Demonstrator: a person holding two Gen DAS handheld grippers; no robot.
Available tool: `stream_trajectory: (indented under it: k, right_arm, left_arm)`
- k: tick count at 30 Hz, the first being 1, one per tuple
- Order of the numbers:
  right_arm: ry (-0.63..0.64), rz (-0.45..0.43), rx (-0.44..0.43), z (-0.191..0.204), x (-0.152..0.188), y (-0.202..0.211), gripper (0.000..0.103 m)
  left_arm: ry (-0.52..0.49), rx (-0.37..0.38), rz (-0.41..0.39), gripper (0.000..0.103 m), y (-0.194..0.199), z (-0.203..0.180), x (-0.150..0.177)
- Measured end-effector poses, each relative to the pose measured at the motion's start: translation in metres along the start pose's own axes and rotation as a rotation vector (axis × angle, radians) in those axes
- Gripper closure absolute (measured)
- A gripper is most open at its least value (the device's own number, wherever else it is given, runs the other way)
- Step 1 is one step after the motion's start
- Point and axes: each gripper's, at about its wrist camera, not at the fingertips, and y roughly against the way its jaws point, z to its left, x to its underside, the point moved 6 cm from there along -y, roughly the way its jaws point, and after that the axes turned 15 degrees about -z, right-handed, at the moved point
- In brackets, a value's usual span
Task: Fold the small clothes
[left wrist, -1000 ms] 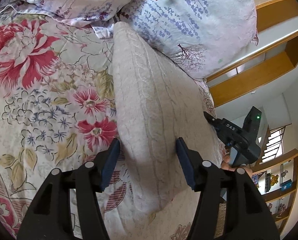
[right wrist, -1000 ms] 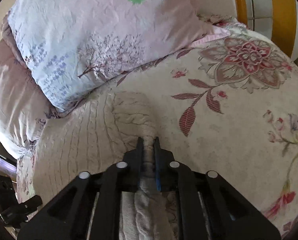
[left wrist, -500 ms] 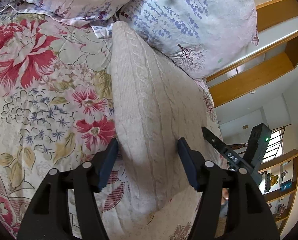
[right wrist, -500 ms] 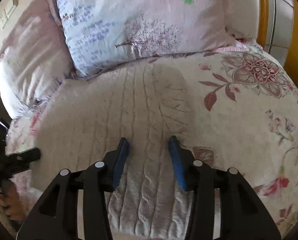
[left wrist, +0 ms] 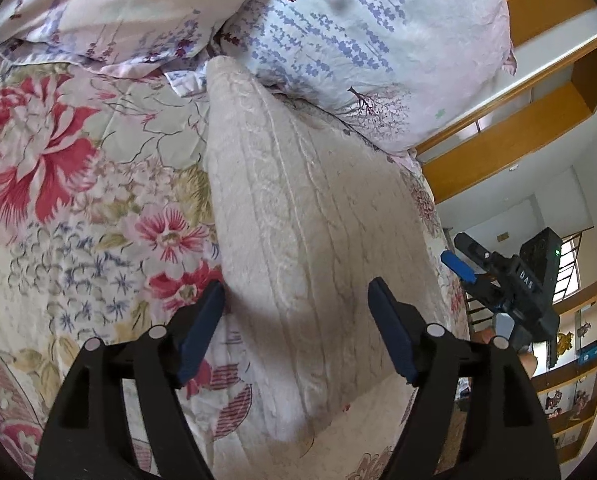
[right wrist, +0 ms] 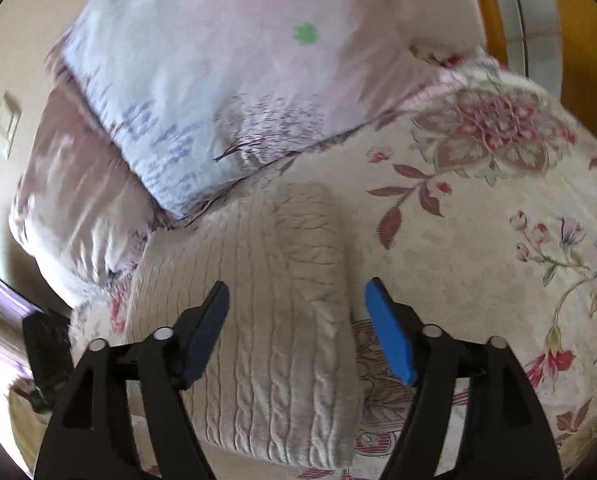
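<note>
Cream knit sweater [left wrist: 298, 240] lies flat on the floral bedspread [left wrist: 78, 200], its far end up against the pillows [left wrist: 358, 40]. In the right wrist view one side is already folded in, a cable-knit strip [right wrist: 310, 300] lying on top along the right edge.

Your left gripper [left wrist: 296, 330] has its jaws apart, holding nothing, hovering over the near end of the sweater. Your right gripper [right wrist: 296, 326] is the same, jaws wide and empty, straddling the folded strip. Neither looks to be touching the cloth, though that's hard to tell.

Step in hand, as I read it: first side fold done, next grab not started. Tips:
- Pick the edge that isn't folded yet, on the left in the right wrist view. Don't re-pinch the strip you just laid.
- Bring one finger under the edge and close on a single layer, or you'll drag the whole sweater.
- Grab near and far ends together with both grippers so the fold line stays straight.
- Knit is thick and stretchy: lift low, lay it over, then let go.
- Watch the pillows; the far end is tucked close and may snag.
</note>
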Motion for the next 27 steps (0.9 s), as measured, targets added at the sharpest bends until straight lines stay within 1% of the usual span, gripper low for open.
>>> stream_trajectory:
  k: [2, 6, 8, 12, 16, 19, 20, 23, 25, 27]
  right_arm:
    - [-0.055, 0.029, -0.019, -0.008, -0.001, -0.007, 0.025]
    - [-0.107, 0.077, -0.054, -0.015, 0.002, -0.021, 0.025]
    - [-0.118, 0.113, -0.063, -0.017, 0.005, -0.030, 0.025]
    - [-0.121, 0.156, -0.078, -0.019, 0.009, -0.044, 0.025]
    - [-0.110, 0.175, -0.116, -0.015, 0.014, -0.053, 0.026]
    - [-0.096, 0.193, -0.147, -0.010, 0.018, -0.057, 0.034]
    - [-0.096, 0.200, -0.157, -0.008, 0.019, -0.059, 0.039]
    - [-0.094, 0.207, -0.197, -0.003, 0.022, -0.062, 0.040]
    - [-0.099, 0.208, -0.217, -0.002, 0.023, -0.063, 0.041]
    - [-0.114, 0.211, -0.236, -0.002, 0.024, -0.065, 0.044]
  left_arm:
    - [0.003, 0.000, 0.004, 0.029, -0.002, 0.001, -0.003]
    - [0.012, 0.007, 0.001, 0.029, -0.005, 0.003, -0.010]
    - [0.020, 0.007, 0.006, 0.029, -0.009, 0.003, -0.013]
    - [0.043, 0.014, 0.019, 0.029, -0.018, 0.006, -0.016]
    - [0.050, 0.024, 0.029, 0.029, -0.025, 0.006, -0.016]
    - [0.047, 0.032, 0.024, 0.029, -0.027, 0.004, -0.018]
    - [0.048, 0.034, 0.023, 0.029, -0.029, 0.003, -0.019]
    - [0.066, 0.043, 0.018, 0.029, -0.033, 0.003, -0.022]
    - [0.074, 0.047, 0.015, 0.031, -0.033, 0.003, -0.022]
    - [0.084, 0.048, 0.010, 0.034, -0.033, 0.003, -0.022]
